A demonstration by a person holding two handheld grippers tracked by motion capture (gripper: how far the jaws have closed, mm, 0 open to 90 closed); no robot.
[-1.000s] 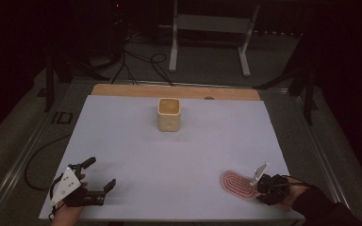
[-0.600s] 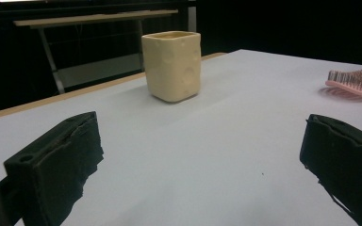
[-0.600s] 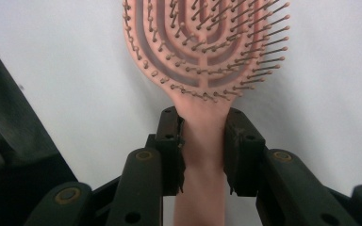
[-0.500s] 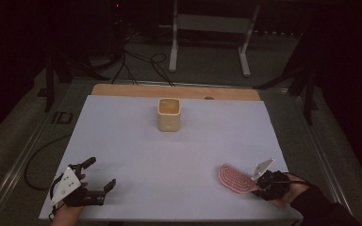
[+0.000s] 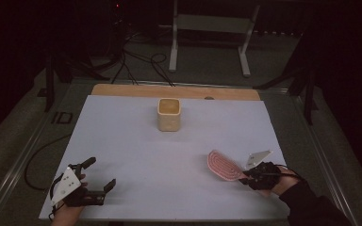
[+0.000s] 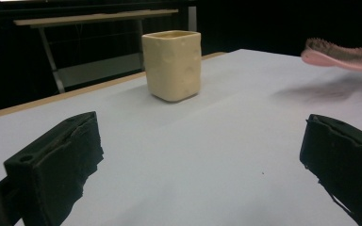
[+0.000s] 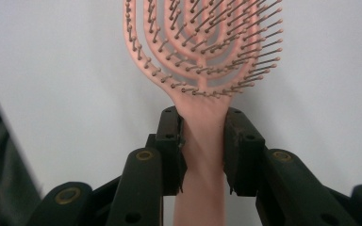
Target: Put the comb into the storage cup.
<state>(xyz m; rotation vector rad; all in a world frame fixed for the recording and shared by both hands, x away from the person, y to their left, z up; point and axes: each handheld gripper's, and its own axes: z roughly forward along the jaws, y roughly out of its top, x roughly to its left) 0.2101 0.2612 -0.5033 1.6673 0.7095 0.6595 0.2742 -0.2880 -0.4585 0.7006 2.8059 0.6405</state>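
At the left, the left gripper (image 5: 96, 188) is rested wide open and empty. Right of the cream cup (image 5: 169, 114), the pink hairbrush (image 5: 222, 165) is clamped by its handle in the right gripper (image 5: 246, 177), lifted off the table; a slanted grip could let its bristled, looped head droop

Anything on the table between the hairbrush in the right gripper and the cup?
No. In the high view the white table top is bare between the pink hairbrush, clamped in the right gripper, and the cup.
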